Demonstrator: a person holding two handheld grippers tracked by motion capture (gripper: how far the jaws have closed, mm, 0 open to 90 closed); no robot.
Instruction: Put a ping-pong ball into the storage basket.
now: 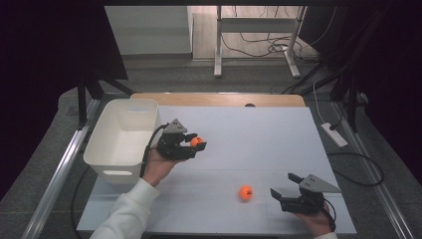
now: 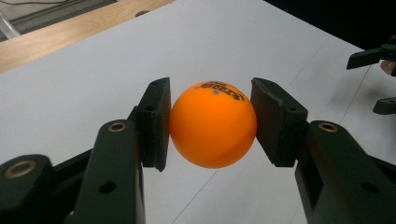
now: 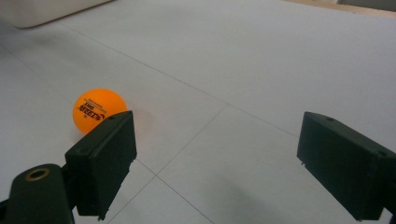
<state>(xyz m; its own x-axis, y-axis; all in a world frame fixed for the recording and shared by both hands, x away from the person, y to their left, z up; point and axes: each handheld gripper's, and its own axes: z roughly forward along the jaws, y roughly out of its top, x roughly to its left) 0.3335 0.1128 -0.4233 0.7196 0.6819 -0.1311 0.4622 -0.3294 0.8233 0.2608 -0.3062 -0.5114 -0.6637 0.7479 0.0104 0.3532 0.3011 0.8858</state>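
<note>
The left hand-held gripper (image 1: pixel 198 143) clenched a small orange plastic ball (image 1: pixel 195 141) just right of the white plastic bin (image 1: pixel 122 144), while the right hand-held gripper (image 1: pixel 281 185) gaped.

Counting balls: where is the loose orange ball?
High view: the loose orange ball lies on the white table, just left of the right gripper.

Left gripper (image 1: pixel 198 144) sits out ahead of the left hand (image 1: pixel 158 167), white sleeve (image 1: pixel 127 211) angling up from the bottom edge, fingers (image 2: pixel 154 122) pointing right and clamped tight on an orange ball (image 2: pixel 213 124). Over on the right, the right gripper (image 1: pixel 281 186) sits low near the front edge, the right hand (image 1: pixel 314 221) behind it, fingers (image 3: pixel 105 161) spread wide apart, pointing left with nothing between them.
</note>
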